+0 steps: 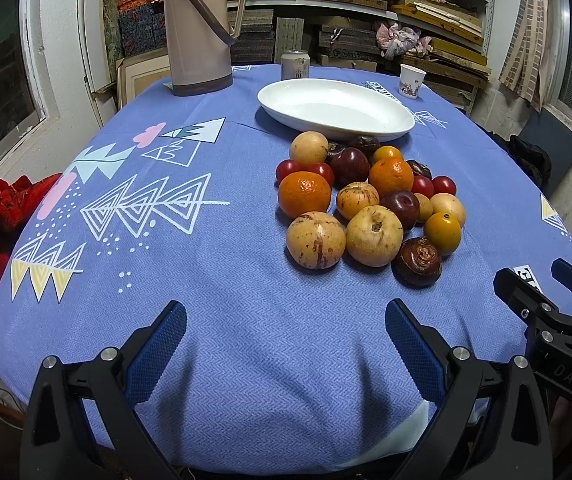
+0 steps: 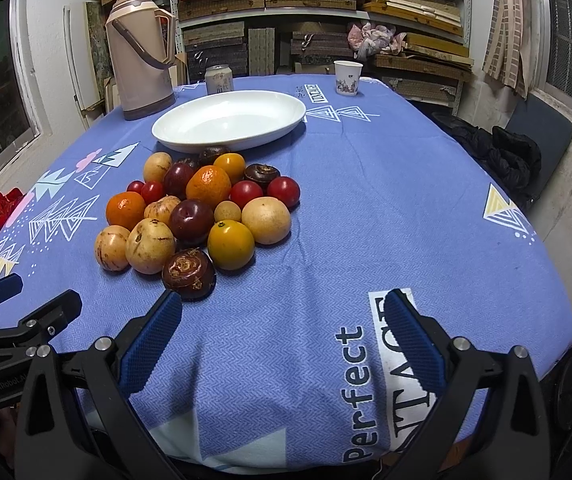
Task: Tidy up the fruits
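On the blue tablecloth [image 2: 366,208], the fruit pile [image 2: 197,216] lies just in front of the empty white dish [image 2: 286,120], with the left gripper [image 1: 286,344] and right gripper [image 2: 281,340] both spread wide, holding nothing. Each fruit looks round, smooth, light and prone to rolling; the small red ones [image 2: 283,191] probably bruise easily, so grip across the widest part with light pressure, starting at the pile's outer edge

fruit pile [image 1: 370,204] before dish [image 1: 336,110] | flask [image 1: 197,28] behind-left (can [image 1: 295,65] beside) | cup [image 1: 411,81] behind-right
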`<state>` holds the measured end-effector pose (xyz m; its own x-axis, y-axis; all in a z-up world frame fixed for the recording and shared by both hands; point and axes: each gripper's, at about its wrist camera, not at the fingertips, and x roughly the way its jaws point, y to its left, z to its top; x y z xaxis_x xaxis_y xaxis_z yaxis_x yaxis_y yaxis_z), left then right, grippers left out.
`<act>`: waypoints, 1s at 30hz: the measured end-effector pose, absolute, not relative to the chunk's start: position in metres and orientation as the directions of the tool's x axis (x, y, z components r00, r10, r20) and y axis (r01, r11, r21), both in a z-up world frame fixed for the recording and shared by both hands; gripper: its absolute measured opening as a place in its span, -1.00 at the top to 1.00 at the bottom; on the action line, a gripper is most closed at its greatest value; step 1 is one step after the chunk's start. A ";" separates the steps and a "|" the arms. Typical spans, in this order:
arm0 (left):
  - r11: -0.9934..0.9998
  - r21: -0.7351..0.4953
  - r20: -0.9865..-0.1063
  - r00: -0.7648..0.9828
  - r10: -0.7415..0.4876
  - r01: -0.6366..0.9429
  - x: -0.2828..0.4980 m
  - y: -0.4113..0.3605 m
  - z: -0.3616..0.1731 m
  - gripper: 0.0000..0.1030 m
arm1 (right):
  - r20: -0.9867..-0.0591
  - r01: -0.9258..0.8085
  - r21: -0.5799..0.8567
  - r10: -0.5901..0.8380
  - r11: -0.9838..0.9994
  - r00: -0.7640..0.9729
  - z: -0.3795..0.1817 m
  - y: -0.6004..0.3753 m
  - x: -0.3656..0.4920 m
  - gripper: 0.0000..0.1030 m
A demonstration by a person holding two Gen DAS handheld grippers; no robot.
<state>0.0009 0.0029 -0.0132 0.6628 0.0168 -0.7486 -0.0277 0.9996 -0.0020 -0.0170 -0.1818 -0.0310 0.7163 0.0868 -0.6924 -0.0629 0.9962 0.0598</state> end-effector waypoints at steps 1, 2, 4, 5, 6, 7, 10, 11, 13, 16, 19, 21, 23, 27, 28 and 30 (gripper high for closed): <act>1.000 -0.003 -0.749 0.663 0.016 -0.028 0.001 0.003 -0.014 -0.93 | -0.693 -0.063 0.059 0.087 0.996 0.716 -0.032 -0.182 -0.017 -0.92; 1.000 -0.002 -0.749 0.663 0.016 -0.027 0.001 0.003 -0.013 -0.93 | -0.693 -0.062 0.060 0.087 0.996 0.716 -0.032 -0.182 -0.017 -0.92; 1.000 -0.001 -0.750 0.661 0.017 -0.027 0.001 0.003 -0.013 -0.93 | -0.693 -0.062 0.062 0.087 0.996 0.715 -0.032 -0.182 -0.017 -0.92; 1.000 -0.002 -0.751 0.660 0.016 -0.027 0.001 0.003 -0.014 -0.93 | -0.693 -0.062 0.062 0.088 0.996 0.715 -0.031 -0.182 -0.017 -0.92; 1.000 -0.002 -0.752 0.659 0.017 -0.027 0.001 0.002 -0.013 -0.93 | -0.693 -0.062 0.062 0.087 0.996 0.716 -0.032 -0.182 -0.017 -0.92; 1.000 -0.001 -0.751 0.660 0.017 -0.027 0.001 0.002 -0.013 -0.93 | -0.693 -0.062 0.061 0.087 0.996 0.715 -0.031 -0.182 -0.017 -0.92; 1.000 -0.002 -0.751 0.660 0.017 -0.027 0.001 0.002 -0.013 -0.93 | -0.693 -0.063 0.061 0.088 0.996 0.715 -0.032 -0.182 -0.017 -0.92; 1.000 -0.002 -0.751 0.660 0.017 -0.027 0.001 0.002 -0.014 -0.93 | -0.693 -0.062 0.061 0.087 0.996 0.716 -0.031 -0.182 -0.017 -0.92; 1.000 -0.003 -0.751 0.660 0.015 -0.026 0.001 0.002 -0.014 -0.93 | -0.693 -0.063 0.061 0.088 0.996 0.715 -0.032 -0.182 -0.017 -0.92; 1.000 -0.005 -0.752 0.659 0.011 -0.021 0.001 0.002 -0.014 -0.93 | -0.694 -0.062 0.061 0.087 0.996 0.715 -0.031 -0.182 -0.017 -0.92; 1.000 -0.005 -0.754 0.656 0.010 -0.020 0.001 0.001 -0.015 -0.93 | -0.694 -0.062 0.060 0.086 0.996 0.715 -0.031 -0.182 -0.017 -0.92; 1.000 -0.004 -0.755 0.656 0.011 -0.021 0.001 0.001 -0.015 -0.93 | -0.693 -0.062 0.059 0.086 0.996 0.716 -0.032 -0.182 -0.017 -0.92; 1.000 -0.004 -0.756 0.654 0.011 -0.022 0.001 0.002 -0.016 -0.93 | -0.694 -0.061 0.047 0.077 0.997 0.716 -0.034 -0.181 -0.017 -0.92; 1.000 -0.001 -0.760 0.650 0.011 -0.018 0.002 0.002 -0.019 -0.93 | -0.704 -0.079 0.036 0.081 0.996 0.706 -0.040 -0.179 -0.013 -0.92; 1.000 0.001 -0.761 0.648 0.012 -0.017 0.003 0.001 -0.019 -0.93 | -0.706 -0.085 0.036 0.085 0.996 0.703 -0.041 -0.178 -0.013 -0.92; 1.000 0.015 -0.764 0.644 0.022 -0.016 0.004 0.000 -0.021 -0.93 | -0.708 -0.101 0.034 0.095 0.994 0.700 -0.044 -0.176 -0.012 -0.92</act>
